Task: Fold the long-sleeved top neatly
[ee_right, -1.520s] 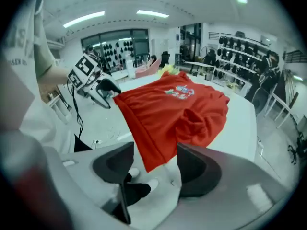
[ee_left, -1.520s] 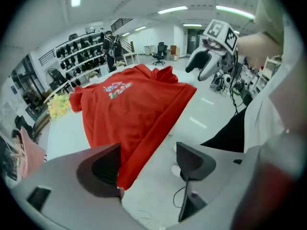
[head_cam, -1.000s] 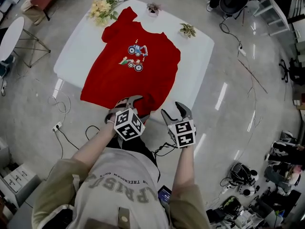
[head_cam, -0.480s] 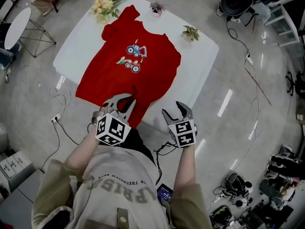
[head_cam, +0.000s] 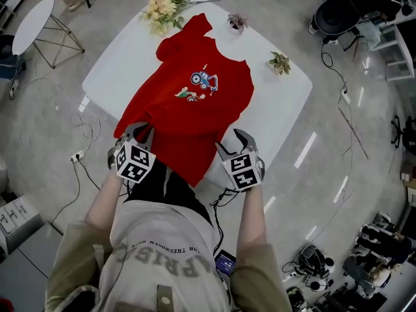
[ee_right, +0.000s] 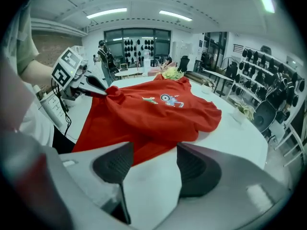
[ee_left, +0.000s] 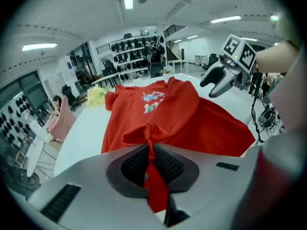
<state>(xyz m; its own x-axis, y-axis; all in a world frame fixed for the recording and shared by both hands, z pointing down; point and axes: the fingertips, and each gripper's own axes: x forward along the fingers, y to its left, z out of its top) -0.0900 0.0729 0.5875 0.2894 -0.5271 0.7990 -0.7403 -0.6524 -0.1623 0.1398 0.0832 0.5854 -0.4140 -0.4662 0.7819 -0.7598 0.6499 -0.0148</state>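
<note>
Left gripper (ee_left: 150,146), jaws just closed, is pinching a bunched hem corner of the red long-sleeved top (head_cam: 195,109). Right gripper (ee_right: 151,169) is hovering with jaws apart and empty above bare white table (head_cam: 279,112), just beside the hem's other corner. The top is lying print-up, hem draping over the near edge. Judgement: right should be gripping its corner before lifting, keeping the hem taut.

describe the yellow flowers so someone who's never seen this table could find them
Start at the white table with the red top spread over it, then go to the far left corner, beside the top's shoulder. The bunch of pale yellow flowers lies there on its side; it is larger than the two small plants and the only yellow thing.
</note>
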